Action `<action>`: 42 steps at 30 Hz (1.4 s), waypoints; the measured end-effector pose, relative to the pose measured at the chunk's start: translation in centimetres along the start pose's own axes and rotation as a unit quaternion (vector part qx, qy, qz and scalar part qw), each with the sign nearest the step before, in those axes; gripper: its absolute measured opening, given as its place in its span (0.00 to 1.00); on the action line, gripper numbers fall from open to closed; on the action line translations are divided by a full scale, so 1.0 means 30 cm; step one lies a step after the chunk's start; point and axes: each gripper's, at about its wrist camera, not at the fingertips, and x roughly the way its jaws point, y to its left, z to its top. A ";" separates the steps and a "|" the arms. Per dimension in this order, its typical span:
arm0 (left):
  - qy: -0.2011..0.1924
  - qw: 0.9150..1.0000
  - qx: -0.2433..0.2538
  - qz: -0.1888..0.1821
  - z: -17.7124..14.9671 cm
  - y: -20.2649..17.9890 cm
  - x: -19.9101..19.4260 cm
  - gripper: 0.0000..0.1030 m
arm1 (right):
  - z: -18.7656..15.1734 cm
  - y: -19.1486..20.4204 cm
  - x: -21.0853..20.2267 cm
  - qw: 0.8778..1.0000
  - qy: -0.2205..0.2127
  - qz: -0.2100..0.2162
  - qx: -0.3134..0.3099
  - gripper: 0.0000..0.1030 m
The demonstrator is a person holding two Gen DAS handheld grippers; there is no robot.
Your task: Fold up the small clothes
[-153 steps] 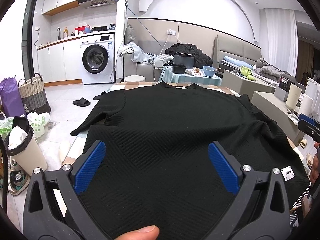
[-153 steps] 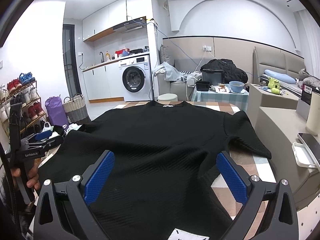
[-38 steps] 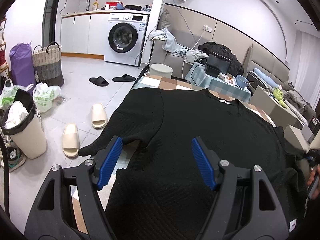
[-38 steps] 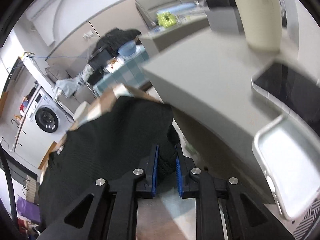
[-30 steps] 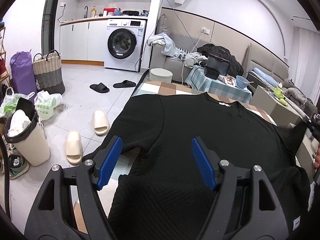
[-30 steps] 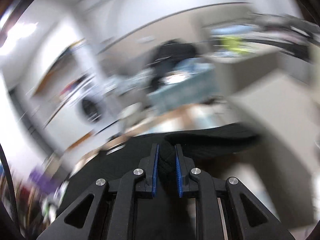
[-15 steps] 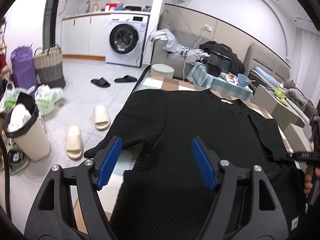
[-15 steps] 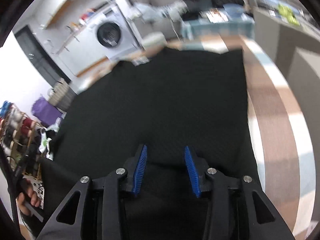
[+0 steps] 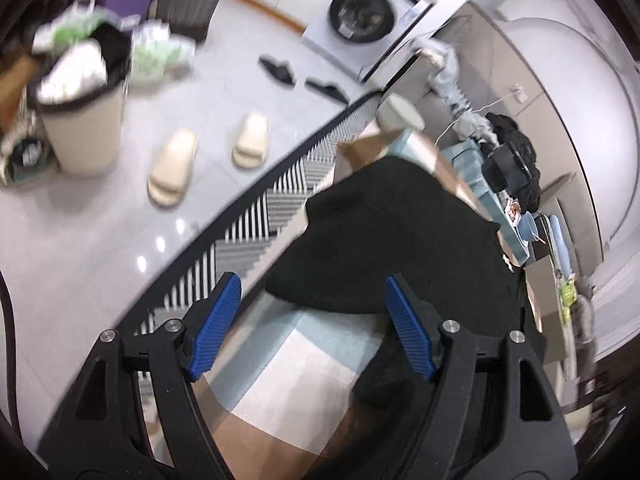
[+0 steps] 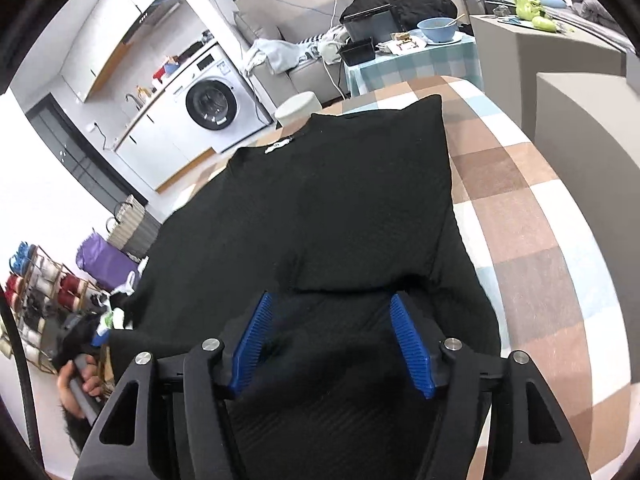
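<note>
The black sweater point(image 10: 328, 208) lies spread on the checkered tablecloth point(image 10: 532, 240), collar with its small white label point(image 10: 279, 145) at the far end, toward the washing machine point(image 10: 210, 106). Its right sleeve is folded in over the body, giving a straight edge down that side and a cuff end lying across the chest just ahead of the right gripper point(image 10: 331, 344). That gripper's blue pads are opening, low over the knit; the fabric lies flat beneath them and is not pinched.

Over to the left wrist view, tilted hard and a bit blurred. The left gripper point(image 9: 310, 326) points down at the table's left side with its jaws wide, nothing between the pads. Ahead of it, the sweater's left sleeve end point(image 9: 320, 288) lies on a pale blue and white square of the cloth, near the table edge. Below, a black-and-white striped rug point(image 9: 256, 220) runs along the floor, with two beige slippers point(image 9: 208, 156), a pair of black slippers point(image 9: 300, 78) and a lined waste bin point(image 9: 80, 120) beyond.

At the lower left of the right wrist view, a hand point(image 10: 80, 384) grips the other tool's handle beside the sweater's edge.
</note>
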 end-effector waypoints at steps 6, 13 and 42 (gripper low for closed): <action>0.064 0.995 -0.079 -0.026 0.016 0.091 0.156 0.66 | -0.019 -0.004 0.017 1.000 -0.001 -0.008 0.004 0.61; 0.038 0.993 -0.097 -0.057 0.010 0.081 0.200 0.12 | -0.044 -0.033 -0.010 1.000 -0.011 -0.023 0.017 0.61; -0.036 0.937 0.332 -0.101 -0.345 -0.906 0.012 0.60 | -0.088 -0.097 -0.085 0.998 -0.029 -0.025 0.055 0.61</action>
